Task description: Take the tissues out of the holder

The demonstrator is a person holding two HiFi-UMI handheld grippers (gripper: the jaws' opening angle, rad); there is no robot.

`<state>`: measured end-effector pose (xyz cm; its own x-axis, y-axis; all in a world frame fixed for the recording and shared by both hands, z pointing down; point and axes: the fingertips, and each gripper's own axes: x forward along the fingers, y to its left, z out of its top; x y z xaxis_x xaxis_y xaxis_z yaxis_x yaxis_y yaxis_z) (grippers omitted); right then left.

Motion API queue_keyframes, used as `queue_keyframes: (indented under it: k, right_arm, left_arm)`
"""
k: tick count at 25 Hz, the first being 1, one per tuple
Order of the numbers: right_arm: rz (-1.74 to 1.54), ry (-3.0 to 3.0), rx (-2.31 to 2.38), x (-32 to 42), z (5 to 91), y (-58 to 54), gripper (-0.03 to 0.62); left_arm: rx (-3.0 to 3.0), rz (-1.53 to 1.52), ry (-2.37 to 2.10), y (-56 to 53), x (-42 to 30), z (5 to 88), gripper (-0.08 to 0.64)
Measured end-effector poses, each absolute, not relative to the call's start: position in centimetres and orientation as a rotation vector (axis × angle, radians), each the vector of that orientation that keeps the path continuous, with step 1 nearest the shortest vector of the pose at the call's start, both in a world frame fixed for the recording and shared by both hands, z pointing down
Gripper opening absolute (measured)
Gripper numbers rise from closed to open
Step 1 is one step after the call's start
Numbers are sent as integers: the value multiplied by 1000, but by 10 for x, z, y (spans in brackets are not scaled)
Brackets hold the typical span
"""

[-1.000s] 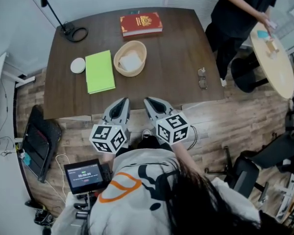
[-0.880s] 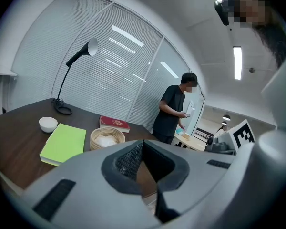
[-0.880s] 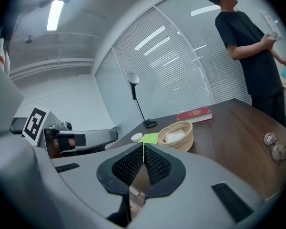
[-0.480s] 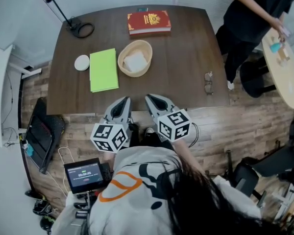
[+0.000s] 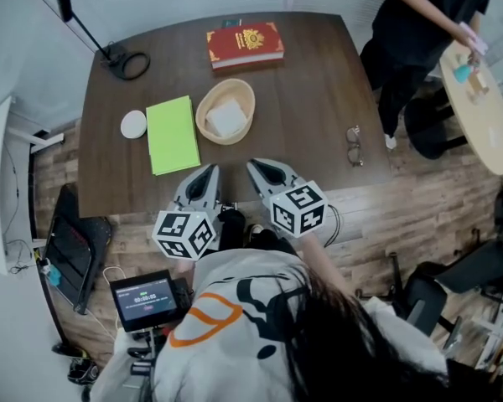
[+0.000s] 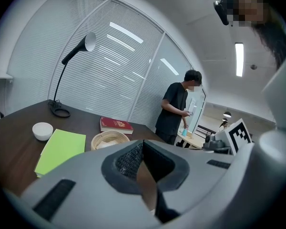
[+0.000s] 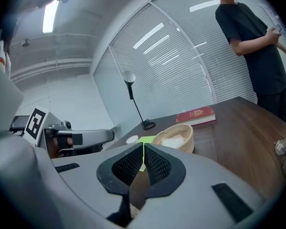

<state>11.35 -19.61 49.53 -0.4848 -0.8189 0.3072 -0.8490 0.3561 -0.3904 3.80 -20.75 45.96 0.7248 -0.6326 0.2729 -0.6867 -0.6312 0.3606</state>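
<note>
A woven basket holder point(image 5: 225, 111) stands mid-table with white tissues point(image 5: 226, 118) lying in it. Both grippers hover side by side at the table's near edge, short of the basket. My left gripper point(image 5: 210, 172) is shut and holds nothing; in the left gripper view its pads point(image 6: 133, 159) meet, with the basket point(image 6: 108, 140) ahead. My right gripper point(image 5: 253, 167) is also shut and empty. In the right gripper view the basket point(image 7: 177, 136) and tissues point(image 7: 173, 139) lie just beyond its closed tips point(image 7: 143, 147).
On the dark table point(image 5: 318, 90) are a green notebook point(image 5: 172, 134), a white dish point(image 5: 133, 124), a red book point(image 5: 245, 43), a lamp base point(image 5: 126, 59) and glasses point(image 5: 353, 145). A person point(image 5: 419, 23) stands at a round table point(image 5: 478, 107) on the right.
The head view has shifted slightly, so the table sits a little differently in frame. Both grippers stay shut at the near table edge.
</note>
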Motion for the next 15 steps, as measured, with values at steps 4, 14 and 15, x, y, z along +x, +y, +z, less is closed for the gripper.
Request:
queue_keyframes:
  k: [4,14,15]
  right_arm:
    - [730,-2526,1519,105,494,-222,14]
    - [622,-2427,1384,97,517,-284,14]
    - [615,-2414,1375,98,520,-289,15]
  left_arm:
    - [2493,167,-989,-233,33,459,0]
    - [2505,180,-939,-267,20,467,0]
    - [2504,179,-939,-269,19,468,0]
